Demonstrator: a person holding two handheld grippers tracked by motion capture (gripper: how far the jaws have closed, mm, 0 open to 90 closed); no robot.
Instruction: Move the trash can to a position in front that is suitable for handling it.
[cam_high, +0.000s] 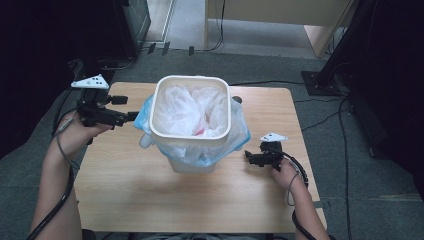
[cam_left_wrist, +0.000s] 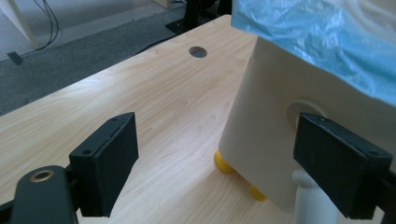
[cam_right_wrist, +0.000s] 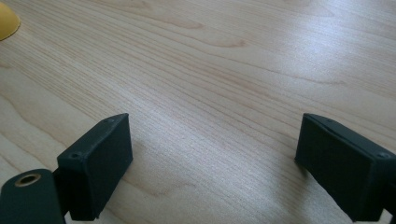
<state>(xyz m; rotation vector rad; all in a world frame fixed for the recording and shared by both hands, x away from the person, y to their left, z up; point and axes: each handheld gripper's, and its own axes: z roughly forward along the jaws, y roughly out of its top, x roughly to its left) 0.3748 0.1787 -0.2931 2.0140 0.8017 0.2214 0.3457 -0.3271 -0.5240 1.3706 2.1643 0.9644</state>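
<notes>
Wood table (cam_high: 150, 195) on grey carpet (cam_high: 375, 200); both tongs (cam_high: 131, 116) (cam_high: 248, 159) released beside lined bin (cam_high: 190, 135).

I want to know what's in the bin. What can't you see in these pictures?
- Bin contents: high view, crumpled white bag hides them; a reddish bit is too small to name.
- Yellow feet: left gripper view, mostly hidden under the bin.
- Yellow thing: right gripper view, cut off by the edge.

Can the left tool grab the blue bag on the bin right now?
Probably yes. The left tool is open beside the bin, and the blue bag hangs over the rim right by it, with nothing between.
</notes>
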